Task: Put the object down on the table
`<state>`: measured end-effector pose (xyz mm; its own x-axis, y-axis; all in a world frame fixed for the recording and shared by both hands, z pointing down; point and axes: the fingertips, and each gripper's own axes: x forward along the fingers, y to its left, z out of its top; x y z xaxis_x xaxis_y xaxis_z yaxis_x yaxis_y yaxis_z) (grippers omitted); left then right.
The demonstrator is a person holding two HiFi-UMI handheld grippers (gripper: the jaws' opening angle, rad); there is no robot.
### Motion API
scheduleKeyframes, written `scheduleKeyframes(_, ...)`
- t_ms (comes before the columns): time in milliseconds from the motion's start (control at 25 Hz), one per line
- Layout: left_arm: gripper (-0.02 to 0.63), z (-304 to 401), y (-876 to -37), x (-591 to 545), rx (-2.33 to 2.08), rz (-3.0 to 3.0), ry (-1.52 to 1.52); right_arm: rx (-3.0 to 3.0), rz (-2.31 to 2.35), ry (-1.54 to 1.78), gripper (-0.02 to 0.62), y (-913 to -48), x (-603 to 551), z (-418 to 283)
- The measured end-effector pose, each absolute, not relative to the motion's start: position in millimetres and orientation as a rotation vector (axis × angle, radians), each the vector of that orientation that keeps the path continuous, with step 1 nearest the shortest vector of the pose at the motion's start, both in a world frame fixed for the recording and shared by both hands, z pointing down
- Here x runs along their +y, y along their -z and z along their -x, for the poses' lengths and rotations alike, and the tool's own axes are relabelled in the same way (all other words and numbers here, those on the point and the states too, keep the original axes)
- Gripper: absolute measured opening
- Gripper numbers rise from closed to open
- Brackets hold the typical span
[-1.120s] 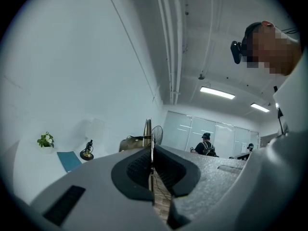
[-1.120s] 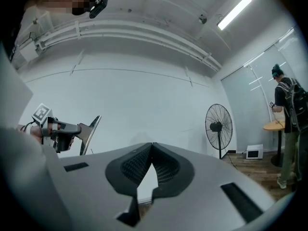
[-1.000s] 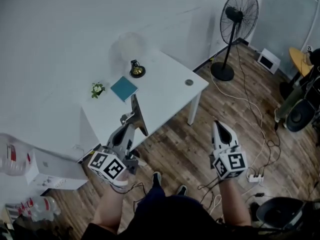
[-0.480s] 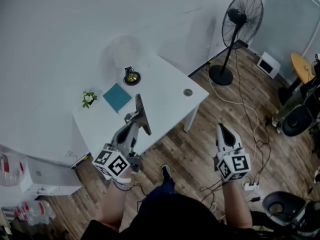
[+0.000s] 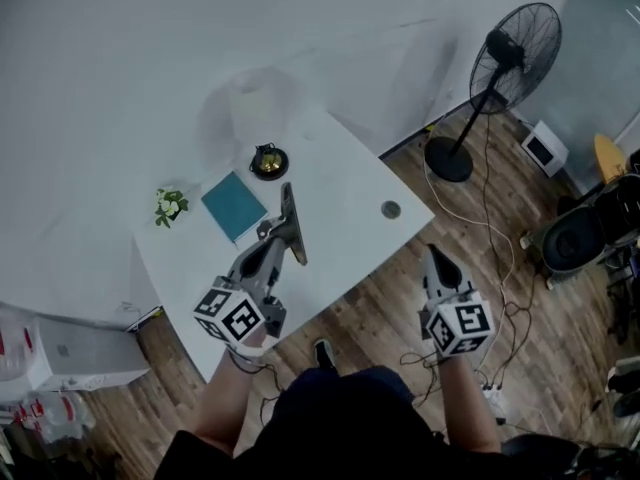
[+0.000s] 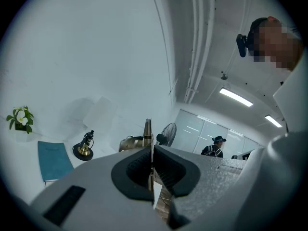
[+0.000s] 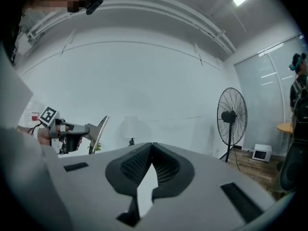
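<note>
Grey metal, thin and flat, the plate-like object [image 5: 291,225] stands on edge, pinched between the jaws of the left gripper [image 5: 272,238] and held up over the white table [image 5: 350,183]. The left gripper view confirms both pads pressed against its faces. The right gripper [image 5: 437,260] is over the wooden floor [image 5: 400,308], just off the table's near edge, its jaws pressed together on nothing. A teal book [image 5: 233,206], a small plant [image 5: 169,205] and a brass ornament [image 5: 268,161] lie on the table beyond the object.
</note>
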<state>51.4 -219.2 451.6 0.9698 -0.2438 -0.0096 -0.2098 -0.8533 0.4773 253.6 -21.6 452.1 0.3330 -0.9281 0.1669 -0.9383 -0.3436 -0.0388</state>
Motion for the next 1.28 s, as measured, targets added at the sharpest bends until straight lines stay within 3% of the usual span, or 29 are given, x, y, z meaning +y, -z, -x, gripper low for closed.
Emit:
scheduleKeyframes(480, 0.006, -92.1, -511.6, -285.3, -0.469, -2.512, -0.005, -1.943, -2.359, -0.328, 0.006, -491.8, -137.1, -311.9)
scheduleKeyframes(880, 0.005, -174.7, -567.0, -325.1, -0.644, -2.286, -0.036, -2.164, -2.123, -0.407, 0.006, -525.9, -232.9, -405.8)
scheduleKeyframes(1280, 0.005, -223.0, -637.7, -330.7, -0.741, -2.109, -0.077, -2.295, -1.915, -0.441, 0.006, -553.9, -280.6, -433.8)
